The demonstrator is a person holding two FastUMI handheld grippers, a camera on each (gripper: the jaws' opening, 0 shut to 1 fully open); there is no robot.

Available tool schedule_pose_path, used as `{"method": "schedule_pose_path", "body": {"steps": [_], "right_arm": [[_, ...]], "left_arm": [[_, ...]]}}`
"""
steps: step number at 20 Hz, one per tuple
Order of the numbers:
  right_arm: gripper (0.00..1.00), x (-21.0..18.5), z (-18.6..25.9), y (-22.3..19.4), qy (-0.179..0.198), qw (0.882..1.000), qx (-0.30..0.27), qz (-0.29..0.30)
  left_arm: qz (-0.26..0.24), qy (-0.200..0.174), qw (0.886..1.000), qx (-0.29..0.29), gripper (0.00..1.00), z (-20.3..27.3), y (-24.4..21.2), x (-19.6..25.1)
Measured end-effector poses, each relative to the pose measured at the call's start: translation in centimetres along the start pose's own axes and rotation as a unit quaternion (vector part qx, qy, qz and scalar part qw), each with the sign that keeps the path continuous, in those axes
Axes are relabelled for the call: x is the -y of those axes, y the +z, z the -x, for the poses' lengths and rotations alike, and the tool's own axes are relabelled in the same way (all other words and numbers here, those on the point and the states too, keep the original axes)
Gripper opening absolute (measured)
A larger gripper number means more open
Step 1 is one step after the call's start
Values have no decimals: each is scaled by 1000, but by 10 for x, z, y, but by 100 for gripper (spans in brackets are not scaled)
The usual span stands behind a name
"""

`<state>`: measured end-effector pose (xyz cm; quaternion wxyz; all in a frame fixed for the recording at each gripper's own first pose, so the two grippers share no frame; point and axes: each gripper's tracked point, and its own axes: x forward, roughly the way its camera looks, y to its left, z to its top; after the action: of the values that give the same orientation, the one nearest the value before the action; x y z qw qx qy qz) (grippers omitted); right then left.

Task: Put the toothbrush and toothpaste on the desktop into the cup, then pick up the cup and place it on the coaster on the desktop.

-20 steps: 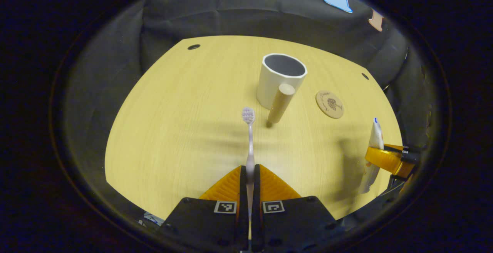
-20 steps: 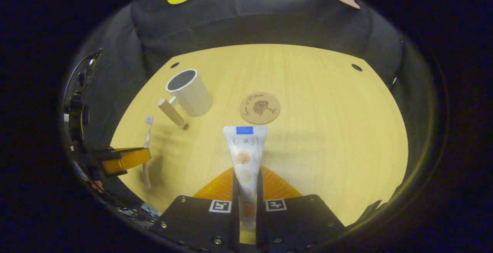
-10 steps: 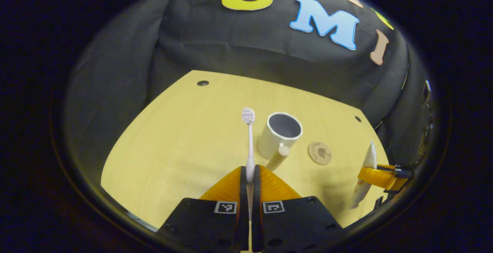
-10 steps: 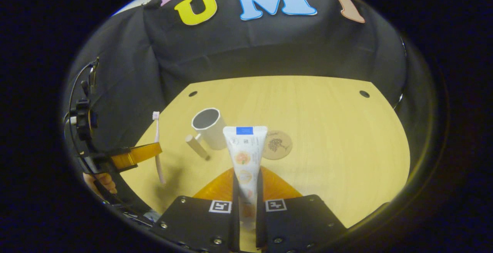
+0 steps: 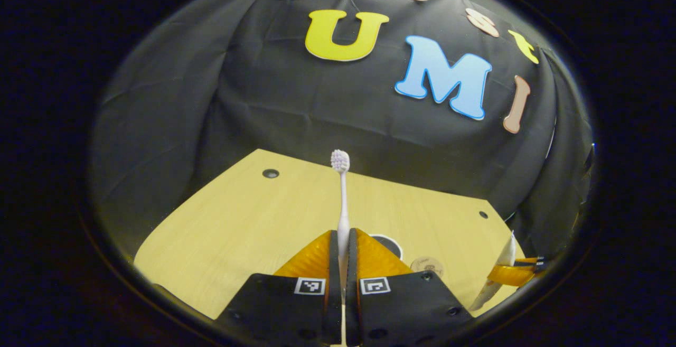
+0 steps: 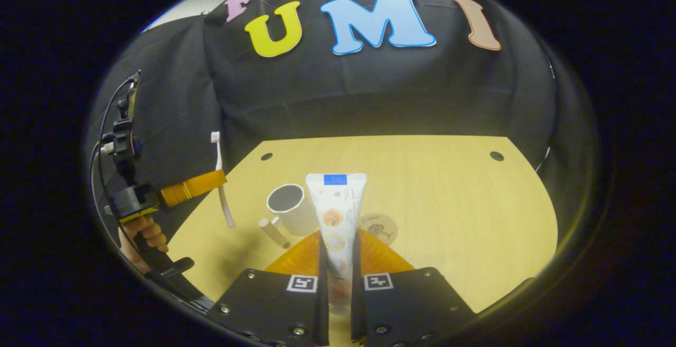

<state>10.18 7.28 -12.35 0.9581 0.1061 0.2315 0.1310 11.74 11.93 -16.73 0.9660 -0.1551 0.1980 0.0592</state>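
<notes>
Plastic slim toothbrush (image 5: 343,204) clamped in left tool (image 5: 343,244); right tool (image 6: 338,252) pinches flat toothpaste (image 6: 336,204).

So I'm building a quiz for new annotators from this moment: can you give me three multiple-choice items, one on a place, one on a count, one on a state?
1. Where does the coaster lie?
A. on the table, beside the cup
B. under the cup
C. inside the cup

2. How many things stand inside the cup?
A. two
B. one
C. none

3. What does the left gripper hold?
A. the toothpaste
B. the toothbrush, head up
C. nothing

Answers: 1 A, the coaster lies flat, apart from the cup. 2 C, the cup's mouth shows empty. 3 B, its jaws clamp the handle, while the right gripper pinches the toothpaste.
</notes>
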Motion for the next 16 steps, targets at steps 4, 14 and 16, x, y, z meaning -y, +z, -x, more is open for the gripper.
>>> {"method": "schedule_pose_path", "body": {"steps": [4, 14, 16], "right_arm": [[17, 5, 2, 10, -16, 1000, 12, -13], [17, 21, 11, 10, -65, 998, 17, 5], [17, 21, 10, 11, -64, 998, 18, 5]], "left_arm": [[18, -39, 998, 41, 10, -24, 26, 18], [7, -89, 996, 30, 10, -94, -8, 51], [-13, -91, 996, 18, 10, -98, -23, 54]]}}
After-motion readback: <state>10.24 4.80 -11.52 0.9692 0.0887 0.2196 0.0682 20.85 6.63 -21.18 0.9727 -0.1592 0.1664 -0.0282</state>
